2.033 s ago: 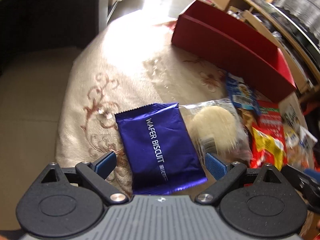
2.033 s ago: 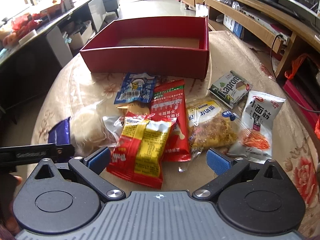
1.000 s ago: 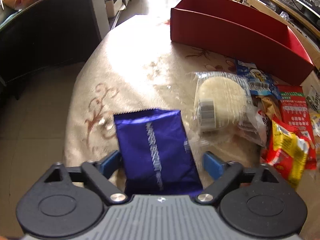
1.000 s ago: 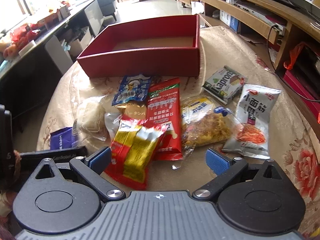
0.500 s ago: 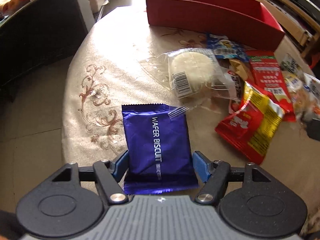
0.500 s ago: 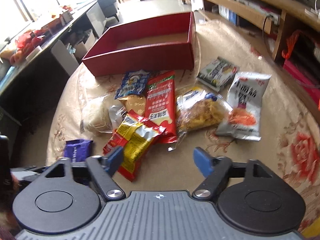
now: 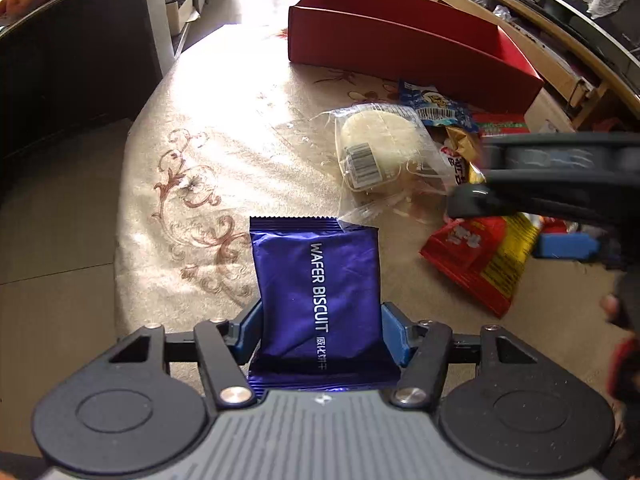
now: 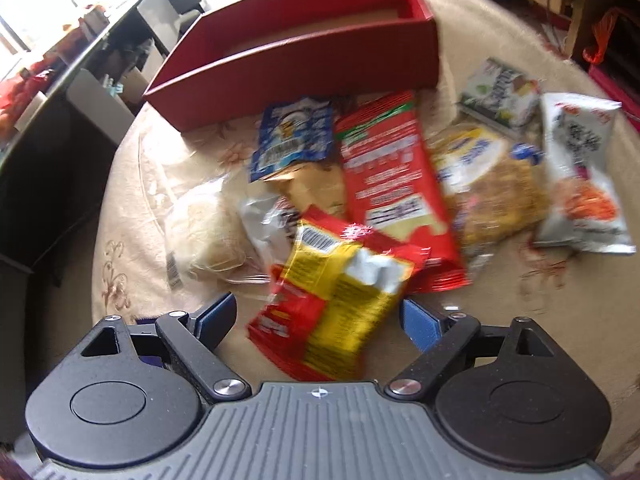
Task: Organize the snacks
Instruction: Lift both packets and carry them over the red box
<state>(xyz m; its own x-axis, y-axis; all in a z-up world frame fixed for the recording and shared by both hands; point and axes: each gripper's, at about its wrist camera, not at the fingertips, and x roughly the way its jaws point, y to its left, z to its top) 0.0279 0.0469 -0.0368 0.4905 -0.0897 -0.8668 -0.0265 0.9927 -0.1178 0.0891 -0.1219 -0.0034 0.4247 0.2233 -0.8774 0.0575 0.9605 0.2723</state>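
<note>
The wafer pack sits clamped in the left claw near the tabletop's front edge. Next, carry it to the red box across bare cloth. The right claw, spread, straddles the yellow bag, seemingly untouched; blur obscures contact.

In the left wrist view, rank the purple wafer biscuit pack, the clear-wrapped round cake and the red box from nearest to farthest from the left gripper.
1. Purple wafer biscuit pack: between the fingers of the left gripper, touching both.
2. Clear-wrapped round cake: ahead, slightly right, mid-table.
3. Red box: farthest, at the table's far end, right of centre.
</note>
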